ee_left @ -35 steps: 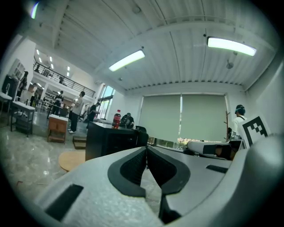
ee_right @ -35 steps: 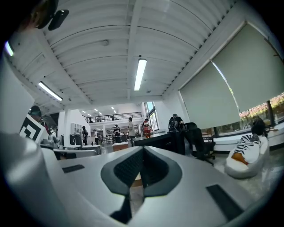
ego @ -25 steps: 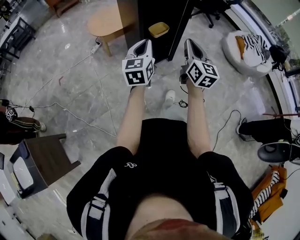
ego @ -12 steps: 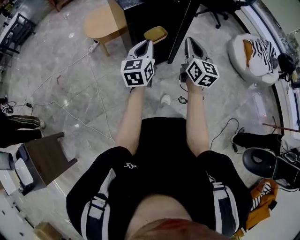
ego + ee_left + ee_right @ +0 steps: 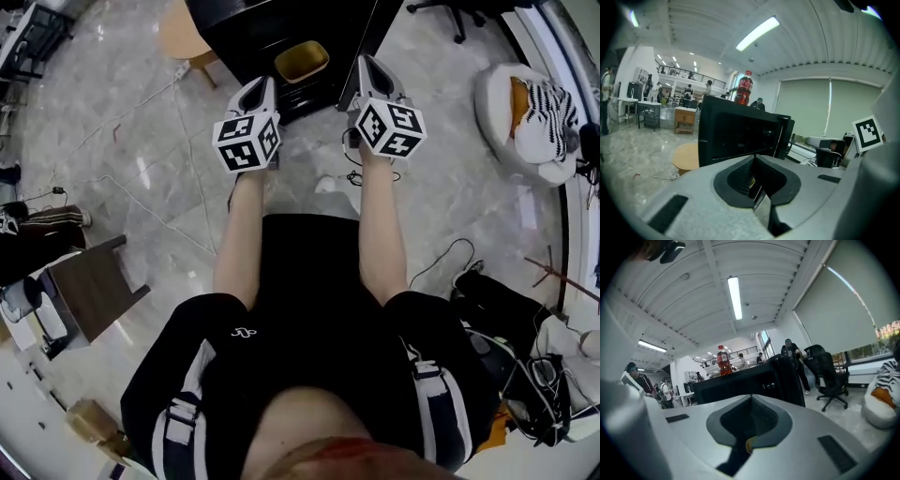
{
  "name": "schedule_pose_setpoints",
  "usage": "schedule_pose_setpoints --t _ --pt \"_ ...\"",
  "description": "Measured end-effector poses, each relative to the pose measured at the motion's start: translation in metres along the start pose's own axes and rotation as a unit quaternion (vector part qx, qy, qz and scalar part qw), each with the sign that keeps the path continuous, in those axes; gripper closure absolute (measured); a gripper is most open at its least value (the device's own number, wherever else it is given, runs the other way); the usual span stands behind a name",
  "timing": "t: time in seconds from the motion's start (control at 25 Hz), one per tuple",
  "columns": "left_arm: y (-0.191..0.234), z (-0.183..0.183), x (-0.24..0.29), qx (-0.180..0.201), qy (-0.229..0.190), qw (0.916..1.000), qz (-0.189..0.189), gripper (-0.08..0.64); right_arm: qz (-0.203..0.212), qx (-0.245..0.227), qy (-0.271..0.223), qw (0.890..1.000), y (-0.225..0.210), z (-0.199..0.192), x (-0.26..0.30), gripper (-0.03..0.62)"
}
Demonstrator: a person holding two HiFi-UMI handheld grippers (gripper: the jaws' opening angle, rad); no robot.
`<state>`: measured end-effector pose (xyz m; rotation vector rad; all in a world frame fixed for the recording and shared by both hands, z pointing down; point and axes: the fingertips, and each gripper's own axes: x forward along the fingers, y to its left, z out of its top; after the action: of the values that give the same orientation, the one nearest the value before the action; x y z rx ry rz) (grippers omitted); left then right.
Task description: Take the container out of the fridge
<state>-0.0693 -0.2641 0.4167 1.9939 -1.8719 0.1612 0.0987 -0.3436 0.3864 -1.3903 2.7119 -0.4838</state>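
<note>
A: why are both grippers just held out front, aimed at the fridge (image 5: pixel 246 30)?

B: lining up the reach, I'd guess. Left gripper (image 5: pixel 261 84) and right gripper (image 5: pixel 364 62) are pinched closed on nothing, and the yellow container (image 5: pixel 301 60) sits at the fridge's open front, just ahead

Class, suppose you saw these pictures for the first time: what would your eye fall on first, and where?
The left gripper and right gripper, with their square-marker cubes, are held out side by side toward a black fridge. A yellow container shows low at its front, and a red bottle stands on top.
</note>
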Motion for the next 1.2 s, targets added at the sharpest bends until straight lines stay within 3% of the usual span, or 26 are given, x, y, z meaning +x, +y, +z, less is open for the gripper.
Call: schedule_pose_setpoints --t 0.24,0.44,0.56,0.72,0.8,0.92,1.2 --pt "0.009 -0.021 0.02 -0.022 0.017 0.9993 0.026 0.545 0.019 0.014 0.042 0.999 -0.013 -0.036 0.02 0.58" --pt "0.014 -0.041 0.029 -0.046 0.027 0.9979 0.036 0.545 0.022 -0.001 0.073 0.997 -0.023 -0.06 0.031 0.58" --pt "0.028 -0.067 0.031 -0.052 0.05 0.9956 0.059 0.545 0.031 -0.021 0.104 0.994 -0.028 -0.088 0.037 0.58" --pt "0.054 -0.091 0.041 -0.067 0.066 0.9921 0.084 0.545 0.062 -0.087 0.142 0.984 -0.023 -0.124 0.06 0.58" --pt "0.06 -0.102 0.044 -0.079 0.071 0.9905 0.087 0.545 0.093 -0.126 0.167 0.973 -0.015 -0.144 0.072 0.58" --pt "0.057 -0.12 0.047 -0.095 0.08 0.9883 0.089 0.545 0.143 -0.18 0.22 0.948 -0.005 -0.177 0.082 0.58" --pt "0.061 -0.145 0.063 -0.125 0.089 0.9838 0.093 0.545 0.225 -0.338 0.297 0.864 -0.003 -0.244 0.114 0.578"
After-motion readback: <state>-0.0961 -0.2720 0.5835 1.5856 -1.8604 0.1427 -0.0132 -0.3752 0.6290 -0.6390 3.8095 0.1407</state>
